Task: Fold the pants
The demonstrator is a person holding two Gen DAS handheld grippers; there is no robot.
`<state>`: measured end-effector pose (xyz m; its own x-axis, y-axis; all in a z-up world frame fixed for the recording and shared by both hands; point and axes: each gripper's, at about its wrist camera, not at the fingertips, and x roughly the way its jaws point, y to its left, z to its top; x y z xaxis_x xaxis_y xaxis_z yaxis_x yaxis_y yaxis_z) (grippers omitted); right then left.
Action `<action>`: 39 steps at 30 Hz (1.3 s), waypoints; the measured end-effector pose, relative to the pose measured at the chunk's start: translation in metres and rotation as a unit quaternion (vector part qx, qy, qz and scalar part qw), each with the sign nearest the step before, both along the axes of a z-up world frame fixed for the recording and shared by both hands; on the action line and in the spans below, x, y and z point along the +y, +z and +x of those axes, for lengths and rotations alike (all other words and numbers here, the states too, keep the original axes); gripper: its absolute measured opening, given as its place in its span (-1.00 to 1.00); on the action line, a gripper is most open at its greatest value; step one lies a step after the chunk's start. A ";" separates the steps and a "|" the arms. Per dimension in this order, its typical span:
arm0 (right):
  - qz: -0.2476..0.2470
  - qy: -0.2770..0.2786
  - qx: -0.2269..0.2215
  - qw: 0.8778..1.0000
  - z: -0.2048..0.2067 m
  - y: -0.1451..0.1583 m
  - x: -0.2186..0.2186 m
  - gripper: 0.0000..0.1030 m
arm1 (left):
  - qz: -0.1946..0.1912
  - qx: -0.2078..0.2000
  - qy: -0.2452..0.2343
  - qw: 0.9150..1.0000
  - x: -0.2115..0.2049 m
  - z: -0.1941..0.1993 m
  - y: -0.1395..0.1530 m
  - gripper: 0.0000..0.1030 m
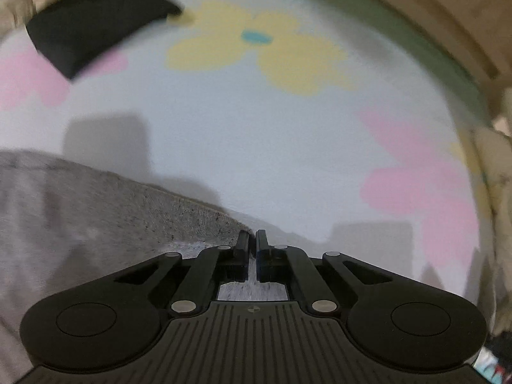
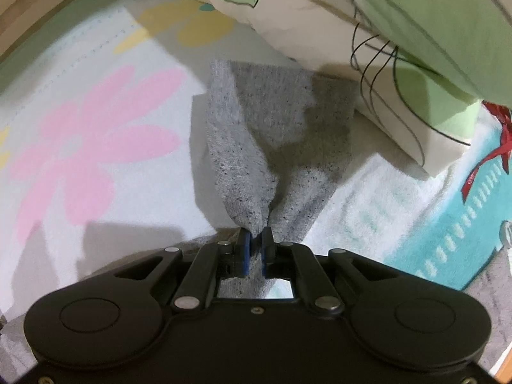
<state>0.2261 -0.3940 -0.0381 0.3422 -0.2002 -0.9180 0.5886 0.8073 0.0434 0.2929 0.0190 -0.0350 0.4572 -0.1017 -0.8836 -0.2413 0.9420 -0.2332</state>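
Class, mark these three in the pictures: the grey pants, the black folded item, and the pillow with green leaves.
grey pants [image 2: 275, 121]: right wrist view, on the bunched cloth above the fingers.
black folded item [image 1: 96, 22]: left wrist view, on its flat top.
pillow [image 2: 416, 9]: right wrist view, on a green leaf.

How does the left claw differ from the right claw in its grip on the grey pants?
The right claw pinches a bunched, lifted fold of the grey pants; the left claw is closed at a flat edge of them. Beyond the right claw lies a pillow; beyond the left, a black folded item. Both are shut.
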 end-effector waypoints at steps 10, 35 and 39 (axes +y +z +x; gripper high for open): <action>0.027 -0.028 -0.051 0.998 -0.107 0.074 -0.012 -0.84 | 0.045 -0.124 -0.076 0.988 -0.020 -0.165 0.090 -0.93; -0.079 -0.030 0.006 0.996 -0.250 0.039 -0.002 0.16 | 0.115 -0.052 -0.174 0.977 -0.032 -0.303 -0.031 -0.94; -0.111 0.039 -0.003 0.993 -0.228 0.039 0.028 0.16 | 0.113 -0.054 -0.173 0.977 -0.035 -0.311 -0.035 -0.94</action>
